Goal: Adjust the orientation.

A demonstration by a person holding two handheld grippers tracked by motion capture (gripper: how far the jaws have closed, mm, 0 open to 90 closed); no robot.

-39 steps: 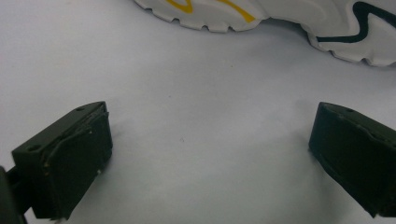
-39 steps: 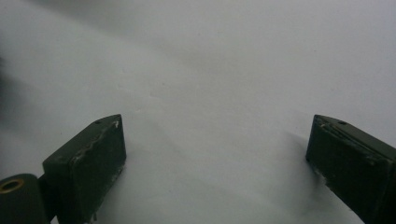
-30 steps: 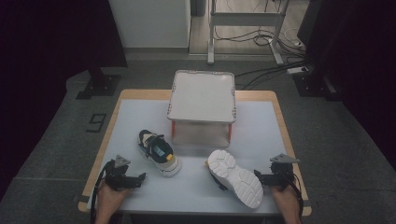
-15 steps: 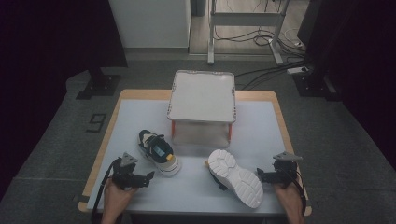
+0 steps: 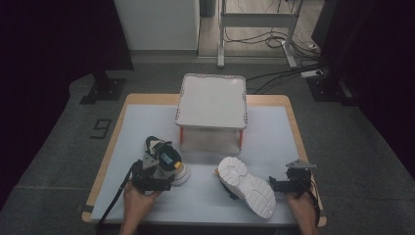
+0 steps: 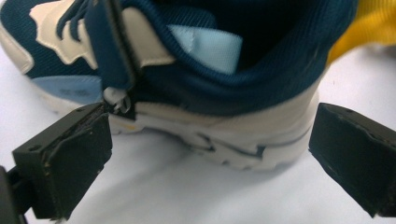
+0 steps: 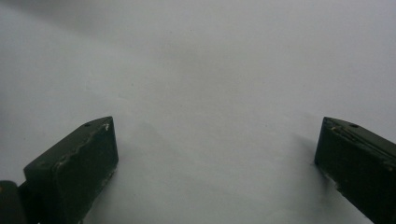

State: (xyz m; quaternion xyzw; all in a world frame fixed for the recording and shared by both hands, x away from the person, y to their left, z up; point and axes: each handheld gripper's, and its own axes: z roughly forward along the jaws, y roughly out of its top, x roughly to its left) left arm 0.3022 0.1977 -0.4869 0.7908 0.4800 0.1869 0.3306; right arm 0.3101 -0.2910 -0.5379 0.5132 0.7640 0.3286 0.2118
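White lidded bin (image 5: 212, 101) at upper centre hides its contents; white sneaker (image 5: 246, 186), lower right, lies tipped, sole up, upper hidden. Navy-and-cream sneaker (image 5: 165, 159), lower left, stands upright, heel (image 6: 261, 140) between left gripper's (image 5: 155, 177) wide, untouching jaws. Right gripper (image 5: 280, 184) gapes wide on nothing.

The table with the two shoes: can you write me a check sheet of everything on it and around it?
Surface: white table top with a wooden rim, bare in front of the shoes.
Job's things: dark blue shoe standing upright; white shoe tipped, sole showing.
Clutter: lidded white box at the back.
Grippers: left claw open around the blue shoe's heel, pads apart from it; right claw open over bare table.
Cables: one trails from the left claw; more lie on the floor behind.
Surroundings: grey floor, metal stand legs, dark sides.
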